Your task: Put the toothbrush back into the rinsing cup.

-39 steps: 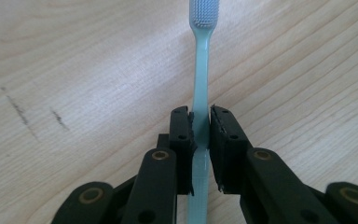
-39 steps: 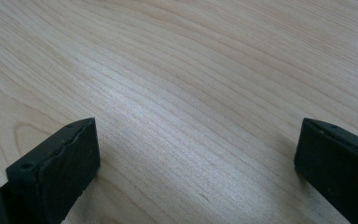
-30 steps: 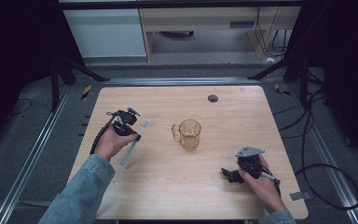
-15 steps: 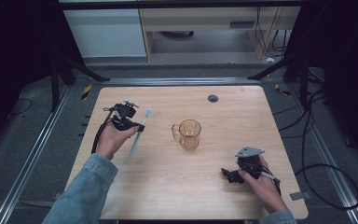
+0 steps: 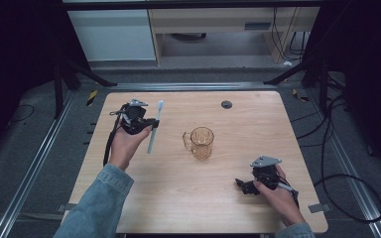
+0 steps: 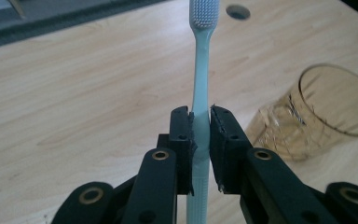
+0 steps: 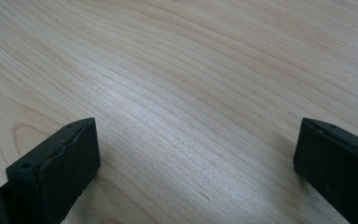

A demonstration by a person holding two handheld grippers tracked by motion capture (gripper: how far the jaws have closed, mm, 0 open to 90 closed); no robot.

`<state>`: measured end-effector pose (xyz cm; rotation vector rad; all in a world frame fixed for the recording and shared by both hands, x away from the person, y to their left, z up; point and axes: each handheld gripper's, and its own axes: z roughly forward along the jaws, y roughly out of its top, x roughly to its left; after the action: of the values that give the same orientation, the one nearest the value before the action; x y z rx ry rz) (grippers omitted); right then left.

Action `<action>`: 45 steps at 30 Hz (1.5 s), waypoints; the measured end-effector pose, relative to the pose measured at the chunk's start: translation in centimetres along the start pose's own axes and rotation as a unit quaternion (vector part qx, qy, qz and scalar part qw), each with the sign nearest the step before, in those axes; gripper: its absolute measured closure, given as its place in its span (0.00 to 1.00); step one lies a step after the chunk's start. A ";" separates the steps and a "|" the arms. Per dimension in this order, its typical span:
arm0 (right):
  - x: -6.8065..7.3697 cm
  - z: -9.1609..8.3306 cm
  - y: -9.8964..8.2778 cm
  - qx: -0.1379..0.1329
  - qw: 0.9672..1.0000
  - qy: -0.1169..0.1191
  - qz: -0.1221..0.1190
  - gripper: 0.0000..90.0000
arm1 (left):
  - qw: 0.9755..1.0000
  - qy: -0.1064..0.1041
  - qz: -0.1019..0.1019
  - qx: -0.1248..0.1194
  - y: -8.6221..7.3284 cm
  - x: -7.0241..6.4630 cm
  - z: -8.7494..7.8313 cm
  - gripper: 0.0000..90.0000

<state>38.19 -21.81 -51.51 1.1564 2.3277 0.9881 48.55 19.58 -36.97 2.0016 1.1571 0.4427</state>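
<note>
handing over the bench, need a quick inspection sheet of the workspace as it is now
surface: light wood table, round hole near far edge
job's things: toothbrush bristles up; amber glass mug upright mid-table
clutter: nothing seen
grippers: left gripper shut on the toothbrush handle; right gripper open over bare wood
cables: black cable trails from left gripper; more loop on the floor at right
surroundings: dark floor, metal rails, white cabinet behind

Pale-blue toothbrush (image 6: 200, 88) raised, beside amber mug (image 5: 201, 142).
</note>
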 end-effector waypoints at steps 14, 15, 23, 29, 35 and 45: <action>0.0 0.0 0.0 0.000 1.000 0.000 0.001 0.01 | 0.997 0.027 -0.009 -0.074 0.8 -1.0 -0.1 0.88; 0.0 0.0 0.0 0.000 1.000 0.000 0.000 0.01 | 0.997 0.027 -0.007 -0.076 0.9 -1.1 -0.1 0.88; 0.0 0.0 0.0 0.000 1.000 0.000 0.000 0.01 | 0.997 0.013 0.006 -0.075 1.5 -2.2 0.1 0.88; 0.0 0.0 0.0 0.000 1.000 0.000 0.000 0.01 | 0.997 0.007 0.015 -0.073 1.9 -2.9 0.5 0.88; 0.0 0.0 0.0 0.000 1.000 0.000 0.000 0.01 | 0.997 0.007 0.022 -0.071 2.1 -3.4 1.0 0.88; 0.0 0.0 0.0 0.001 1.000 0.002 0.001 0.00 | 0.991 0.001 0.023 -0.129 2.1 -4.0 0.8 0.88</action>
<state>38.22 -21.83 -51.50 1.1578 2.3306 0.9899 48.22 15.23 -35.60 1.8055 1.0011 0.5859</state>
